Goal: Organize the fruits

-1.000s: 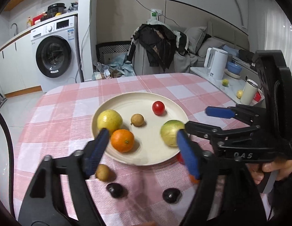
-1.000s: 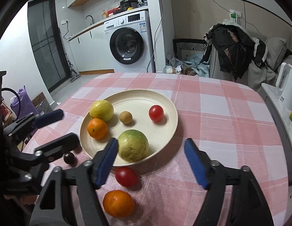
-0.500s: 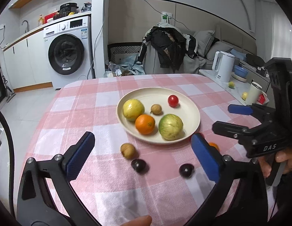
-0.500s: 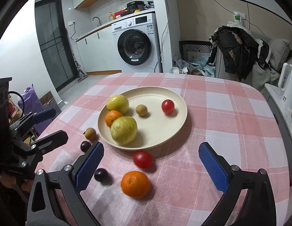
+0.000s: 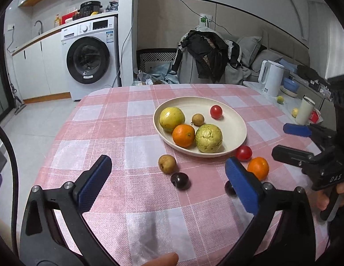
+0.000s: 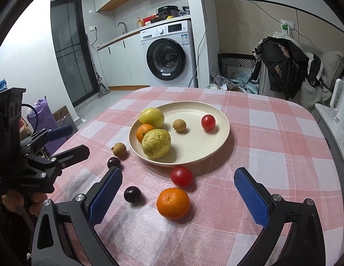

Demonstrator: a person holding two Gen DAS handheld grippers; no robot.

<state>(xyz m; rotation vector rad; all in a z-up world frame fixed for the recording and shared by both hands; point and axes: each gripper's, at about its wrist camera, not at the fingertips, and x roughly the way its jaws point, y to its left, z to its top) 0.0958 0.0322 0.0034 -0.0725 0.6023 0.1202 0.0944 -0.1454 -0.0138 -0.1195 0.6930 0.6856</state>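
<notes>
**A:** Where is the fruit?

**B:** A round cream plate (image 6: 218,146) sits mid-table on a pink-and-white checked tablecloth (image 6: 271,133). On it: a yellow lemon-like fruit (image 6: 152,117) at ten o'clock, a small orange (image 6: 143,132) touching a wrinkled yellow-green fruit (image 6: 156,143) at eight, a small brown round fruit (image 6: 179,125) near centre, and a red tomato (image 6: 208,122) at two. Off the plate, toward six o'clock, lie a second red tomato (image 6: 181,176), a second, larger-looking orange (image 6: 173,203), two dark plums (image 6: 132,194) (image 6: 113,162) and a brown round fruit (image 6: 119,149).

**A:** And the hands?

**B:** The right gripper (image 6: 178,192) hovers low over the near table edge, blue-padded fingers (image 6: 105,196) spread wide, the loose orange between them; it holds nothing. The left gripper (image 5: 166,185) hovers likewise, spread wide and empty, with one plum between its pads. A hand (image 5: 333,194) grips the right tool's handle.

**A:** Any writing?

**B:** "DAS" on the right gripper's body. The labels on the white washing machine (image 6: 169,51) are too small to read.
</notes>
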